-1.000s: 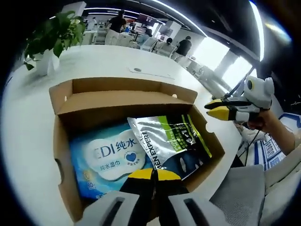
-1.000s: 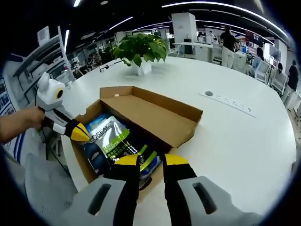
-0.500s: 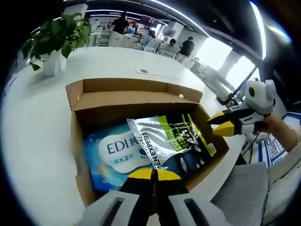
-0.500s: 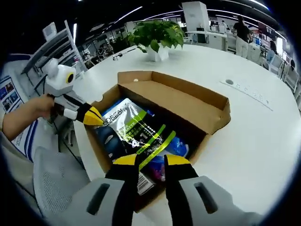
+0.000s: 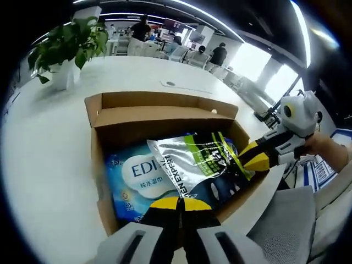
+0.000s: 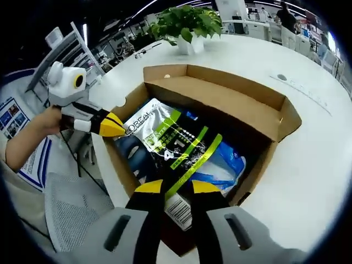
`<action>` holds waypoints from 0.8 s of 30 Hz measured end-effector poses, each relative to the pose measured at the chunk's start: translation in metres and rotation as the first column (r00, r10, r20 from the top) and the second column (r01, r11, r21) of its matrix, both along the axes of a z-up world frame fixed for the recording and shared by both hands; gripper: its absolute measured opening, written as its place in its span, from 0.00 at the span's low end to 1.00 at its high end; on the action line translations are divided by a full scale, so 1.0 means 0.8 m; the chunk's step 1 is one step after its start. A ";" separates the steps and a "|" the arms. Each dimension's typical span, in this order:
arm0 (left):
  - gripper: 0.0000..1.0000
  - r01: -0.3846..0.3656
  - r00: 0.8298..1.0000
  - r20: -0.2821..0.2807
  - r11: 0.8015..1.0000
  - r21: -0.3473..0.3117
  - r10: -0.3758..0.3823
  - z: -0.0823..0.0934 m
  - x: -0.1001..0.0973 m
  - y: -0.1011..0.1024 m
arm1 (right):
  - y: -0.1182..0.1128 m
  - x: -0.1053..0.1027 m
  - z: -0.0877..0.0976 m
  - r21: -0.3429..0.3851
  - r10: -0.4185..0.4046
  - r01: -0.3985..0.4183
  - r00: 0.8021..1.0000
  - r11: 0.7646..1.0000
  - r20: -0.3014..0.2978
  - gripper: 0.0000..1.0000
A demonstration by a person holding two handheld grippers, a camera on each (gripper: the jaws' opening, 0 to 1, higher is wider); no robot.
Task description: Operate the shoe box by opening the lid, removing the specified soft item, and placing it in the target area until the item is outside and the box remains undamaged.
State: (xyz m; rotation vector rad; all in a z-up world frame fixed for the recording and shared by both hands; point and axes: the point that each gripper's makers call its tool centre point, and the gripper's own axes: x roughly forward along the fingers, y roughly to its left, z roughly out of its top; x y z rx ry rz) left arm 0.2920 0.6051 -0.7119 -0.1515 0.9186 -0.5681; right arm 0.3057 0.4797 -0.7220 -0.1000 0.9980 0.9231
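Note:
An open cardboard shoe box [image 5: 99,110] [image 6: 275,118] sits on a white table, its lid flap folded back. Inside lie a blue wet-wipes pack [image 5: 137,179] [image 6: 223,162] and, on top of it, a silver, green and black pouch [image 5: 198,165] [image 6: 165,137]. My left gripper [image 5: 179,203] is shut at the box's near wall. In the right gripper view it [image 6: 114,125] is shut beside the pouch's corner. My right gripper [image 6: 177,188] is open over the pouch's end. In the left gripper view it [image 5: 252,160] reaches over the box's right wall.
A potted plant [image 5: 63,47] [image 6: 190,25] stands on the table beyond the box. A grey mesh chair [image 5: 286,225] [image 6: 71,214] is at the table's edge. A socket plate [image 5: 171,84] [image 6: 282,77] is set in the tabletop. People stand far behind.
Both views have drawn closer to the box. My right gripper has moved from beside the box to over its wall and the pouch. The left gripper stays shut.

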 end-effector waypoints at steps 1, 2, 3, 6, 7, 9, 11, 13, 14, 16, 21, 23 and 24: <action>0.00 0.001 1.000 0.000 1.000 0.000 -0.001 0.000 0.000 0.000 | 0.000 0.001 -0.001 -0.003 -0.005 0.005 1.000 1.000 -0.006 0.16; 0.00 0.002 1.000 0.000 1.000 0.000 -0.002 0.000 0.000 0.000 | -0.001 0.002 -0.004 -0.008 -0.013 0.013 1.000 1.000 -0.011 0.16; 0.00 0.003 1.000 0.000 1.000 0.000 -0.003 0.000 0.000 0.000 | -0.001 0.002 -0.005 -0.009 -0.015 0.015 1.000 1.000 -0.013 0.15; 0.00 0.010 1.000 0.001 1.000 -0.004 -0.010 0.000 -0.001 -0.002 | 0.004 -0.002 -0.008 -0.005 -0.015 0.014 0.999 1.000 -0.036 0.13; 0.00 0.011 1.000 0.001 1.000 -0.002 -0.011 0.000 -0.001 -0.003 | 0.004 -0.002 -0.010 -0.009 -0.018 0.017 0.999 1.000 -0.038 0.14; 0.00 0.015 1.000 0.003 1.000 0.004 -0.015 -0.001 -0.001 -0.004 | 0.005 -0.003 -0.012 -0.010 -0.021 0.021 0.999 1.000 -0.043 0.13; 0.00 0.016 1.000 0.005 1.000 0.007 -0.016 -0.001 -0.001 -0.004 | 0.008 -0.003 -0.012 0.009 -0.040 0.041 0.997 0.999 -0.059 0.13; 0.00 0.014 1.000 0.006 1.000 0.007 -0.014 0.000 -0.001 -0.004 | 0.008 -0.003 -0.012 0.017 -0.051 0.053 0.996 0.998 -0.066 0.12; 0.00 0.014 1.000 0.007 1.000 0.007 -0.014 0.000 -0.001 -0.004 | 0.008 -0.003 -0.012 0.020 -0.055 0.056 0.996 0.998 -0.069 0.11; 0.00 0.012 1.000 0.010 1.000 0.010 -0.012 0.001 -0.001 -0.004 | 0.008 -0.001 -0.011 0.019 -0.056 0.057 0.997 0.998 -0.058 0.06; 0.00 0.004 1.000 0.019 1.000 0.004 -0.004 0.005 -0.001 -0.008 | 0.005 -0.002 -0.008 0.014 -0.051 0.051 0.998 0.999 -0.036 0.02; 0.00 0.007 1.000 0.025 1.000 0.008 -0.007 0.008 -0.001 -0.010 | 0.003 -0.004 -0.005 0.015 -0.050 0.050 0.998 0.999 -0.028 0.02; 0.00 0.007 1.000 0.028 1.000 0.008 -0.008 0.010 0.000 -0.012 | 0.002 -0.005 -0.004 0.016 -0.052 0.052 0.998 0.999 -0.025 0.01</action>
